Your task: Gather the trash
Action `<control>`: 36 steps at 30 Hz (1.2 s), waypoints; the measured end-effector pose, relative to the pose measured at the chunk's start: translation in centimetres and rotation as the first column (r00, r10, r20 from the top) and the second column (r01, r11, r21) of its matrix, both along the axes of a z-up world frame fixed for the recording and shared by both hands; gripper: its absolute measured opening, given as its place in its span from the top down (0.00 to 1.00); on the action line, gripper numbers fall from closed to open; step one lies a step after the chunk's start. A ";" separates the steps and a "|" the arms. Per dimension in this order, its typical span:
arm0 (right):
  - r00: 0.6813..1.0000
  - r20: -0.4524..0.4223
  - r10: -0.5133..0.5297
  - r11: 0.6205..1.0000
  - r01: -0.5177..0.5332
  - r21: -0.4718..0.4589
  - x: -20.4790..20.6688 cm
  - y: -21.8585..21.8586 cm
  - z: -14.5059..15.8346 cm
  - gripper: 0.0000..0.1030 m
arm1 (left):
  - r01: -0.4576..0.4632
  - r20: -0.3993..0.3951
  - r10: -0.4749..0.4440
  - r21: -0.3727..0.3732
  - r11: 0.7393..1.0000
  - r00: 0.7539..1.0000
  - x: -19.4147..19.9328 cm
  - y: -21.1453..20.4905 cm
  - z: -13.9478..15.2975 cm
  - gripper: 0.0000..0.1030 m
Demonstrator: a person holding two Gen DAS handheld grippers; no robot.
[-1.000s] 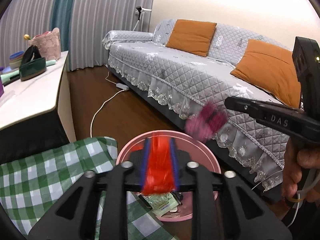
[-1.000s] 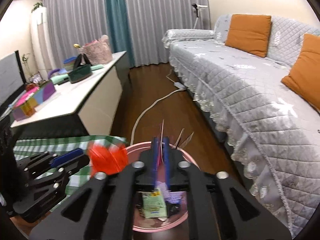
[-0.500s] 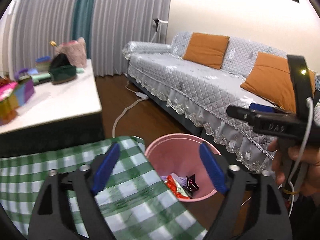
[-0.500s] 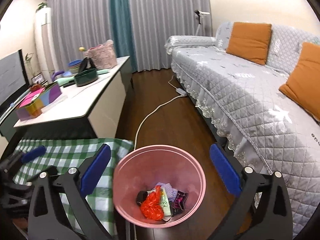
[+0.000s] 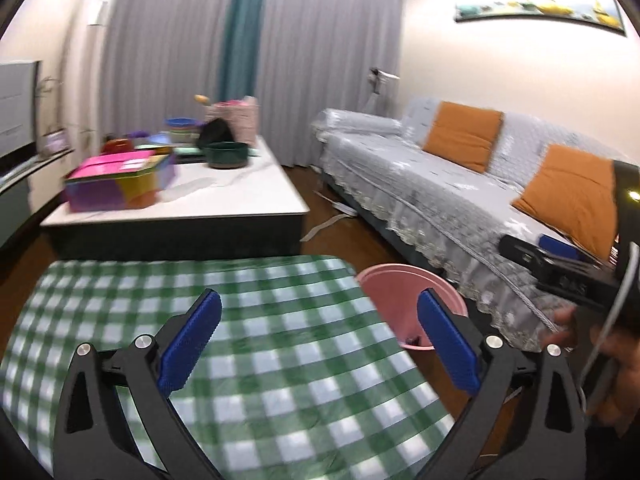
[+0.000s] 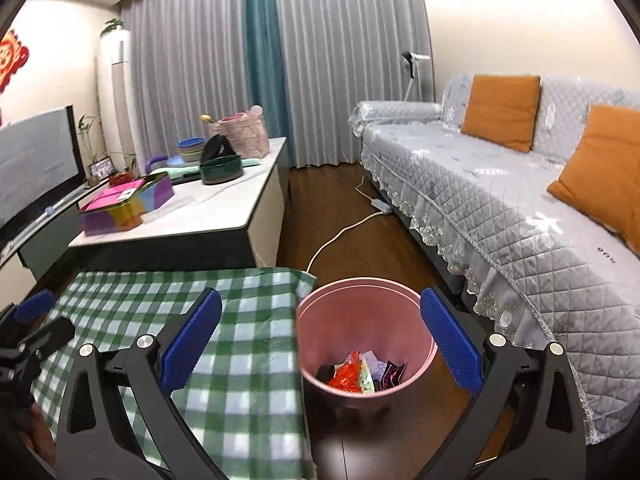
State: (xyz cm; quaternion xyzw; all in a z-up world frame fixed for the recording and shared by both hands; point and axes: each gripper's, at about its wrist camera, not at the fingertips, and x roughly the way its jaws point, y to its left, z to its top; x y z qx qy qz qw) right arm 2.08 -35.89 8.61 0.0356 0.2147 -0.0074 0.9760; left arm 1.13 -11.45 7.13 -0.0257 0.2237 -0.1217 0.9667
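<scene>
Pink plastic bin sat on the floor just beside the green-checked tabletop, at about 3 o'clock from it. A second earlier both grippers had pinched wrappers over the bin; now the red wrapper and the other trash lay at the bin's bottom. Left gripper and right gripper both had fingers spread wide, holding nothing. Left one had swung back over the tabletop, which showed no trash in either view. Judged: drop-off done, collecting likely near finished.
</scene>
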 end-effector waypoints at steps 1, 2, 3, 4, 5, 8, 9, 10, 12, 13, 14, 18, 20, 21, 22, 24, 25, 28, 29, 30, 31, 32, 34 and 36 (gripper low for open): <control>1.000 0.005 -0.001 1.000 0.001 -0.009 -0.8 0.6 -0.2 0.05 | -0.011 -0.004 0.011 -0.002 1.000 1.000 -0.4 0.3 -0.3 0.08; 1.000 0.007 -0.002 1.000 0.002 -0.013 -1.4 1.1 -0.3 0.05 | -0.022 -0.010 0.022 0.000 1.000 1.000 -0.7 0.6 -0.5 0.08; 1.000 0.007 -0.004 1.000 0.005 -0.018 -1.9 1.4 -0.5 0.05 | -0.049 -0.017 0.050 0.014 0.999 0.999 -1.2 0.9 -0.8 0.08; 1.000 0.006 -0.009 1.000 0.009 -0.025 -2.5 1.9 -0.7 0.05 | -0.073 -0.018 0.073 0.024 0.997 0.997 -1.4 1.0 -0.9 0.08; 1.000 0.007 -0.010 0.999 0.011 -0.032 -2.9 2.3 -0.9 0.05 | -0.097 -0.017 0.098 0.033 0.995 0.995 -1.8 1.3 -1.1 0.08; 1.000 0.007 -0.014 0.998 0.014 -0.056 -3.8 3.3 -1.2 0.05 | -0.147 -0.003 0.147 0.045 0.988 0.989 -2.7 2.2 -1.5 0.08; 1.000 0.006 -0.015 0.998 0.015 -0.056 -3.9 3.5 -1.4 0.05 | -0.152 -0.005 0.152 0.045 0.987 0.988 -2.9 2.5 -1.6 0.08; 1.000 0.004 -0.016 0.998 0.016 -0.055 -3.8 3.6 -1.5 0.05 | -0.141 -0.020 0.142 0.035 0.989 0.990 -2.8 2.8 -1.9 0.08; 1.000 -0.006 -0.020 0.998 0.020 -0.052 -3.5 3.7 -1.9 0.05 | -0.137 -0.051 0.138 0.030 0.990 0.989 -2.6 3.3 -2.3 0.08; 1.000 -0.012 -0.023 0.998 0.023 -0.051 -3.4 3.8 -2.1 0.05 | -0.151 -0.059 0.153 0.035 0.988 0.986 -2.4 3.5 -2.6 0.08; 0.999 -0.019 -0.026 0.998 0.025 -0.051 -3.2 4.0 -2.4 0.05 | -0.163 -0.063 0.165 0.038 0.986 0.984 -2.3 3.6 -2.9 0.08; 0.998 -0.056 -0.031 0.998 0.027 -0.058 -2.2 4.7 -3.3 0.05 | -0.183 -0.077 0.186 0.051 0.982 0.979 -1.9 4.0 -3.5 0.08; 0.997 -0.068 -0.032 0.998 0.028 -0.061 -1.8 5.1 -3.7 0.05 | -0.195 -0.074 0.200 0.065 0.979 0.977 -1.9 4.0 -3.8 0.08; 0.997 -0.077 -0.031 0.998 0.026 -0.065 -1.6 5.4 -3.9 0.05 | -0.198 -0.078 0.204 0.069 0.978 0.976 -1.8 4.0 -3.9 0.08; 0.996 -0.082 -0.029 0.998 0.023 -0.066 -1.5 5.5 -4.0 0.05 | -0.202 -0.083 0.207 0.069 0.977 0.975 -1.7 4.2 -4.0 0.08; 0.995 -0.096 -0.024 0.998 0.018 -0.063 -1.3 5.8 -4.3 0.05 | -0.208 -0.089 0.213 0.069 0.976 0.973 -1.6 4.4 -4.2 0.08; 0.995 -0.101 -0.022 0.998 0.016 -0.060 -1.2 5.9 -4.4 0.05 | -0.215 -0.091 0.221 0.073 0.974 0.971 -1.6 4.5 -4.4 0.08; 0.994 -0.108 -0.021 0.998 0.015 -0.058 -1.1 6.2 -4.7 0.05 | -0.228 -0.100 0.235 0.076 0.971 0.967 -1.4 4.8 -4.7 0.08; 0.994 -0.110 -0.022 0.998 0.015 -0.059 -1.1 6.3 -4.7 0.05 | -0.232 -0.104 0.239 0.076 0.970 0.966 -1.4 4.9 -4.8 0.08; 0.994 -0.111 -0.022 0.998 0.016 -0.060 -1.1 6.4 -4.8 0.05 | -0.234 -0.107 0.241 0.075 0.969 0.965 -1.4 5.0 -4.8 0.08; 0.993 -0.112 -0.022 0.998 0.015 -0.061 -1.0 6.5 -4.8 0.05 | -0.234 -0.109 0.242 0.077 0.969 0.964 -1.3 5.0 -4.9 0.08; 0.993 -0.112 -0.022 0.998 0.015 -0.061 -1.0 6.5 -4.8 0.05 | -0.234 -0.109 0.241 0.079 0.969 0.964 -1.3 5.0 -4.9 0.08; 0.993 -0.113 -0.024 0.998 0.017 -0.065 -1.0 6.7 -4.9 0.05 | -0.231 -0.111 0.239 0.084 0.969 0.965 -1.3 4.9 -5.0 0.08; 0.993 -0.114 -0.023 0.998 0.016 -0.065 -1.0 6.7 -4.9 0.05 | -0.228 -0.110 0.237 0.085 0.970 0.965 -1.3 4.8 -5.0 0.08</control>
